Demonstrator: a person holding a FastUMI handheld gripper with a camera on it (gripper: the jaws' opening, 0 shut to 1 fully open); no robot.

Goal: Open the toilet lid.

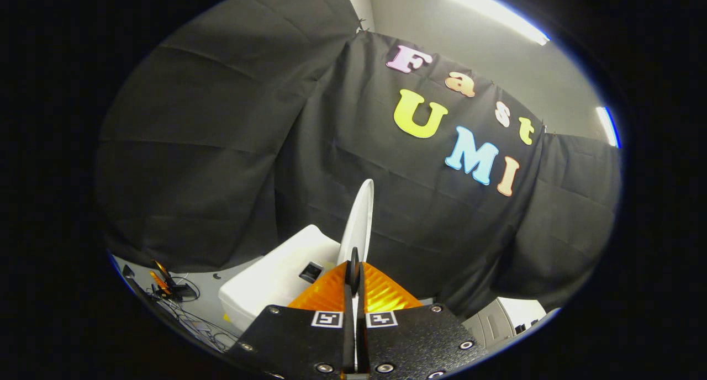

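Gripper (354,269) fingers pinched nearly together on the thin edge of the toilet lid (359,222) | lid seen edge-on, raised upright just ahead of the fingers, white tank (276,275) to its left | step looks like the lift, pretty much finished | next: lid probably gets leaned back and let go | cables (177,297) piled far left on the floor

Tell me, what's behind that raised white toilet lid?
Behind the toilet lid, pinched edge-on by the closed gripper, hangs the booth's black cloth wall. The white tank sits beside it. The gripper's body covers the bowl and seat, so those can't be seen.
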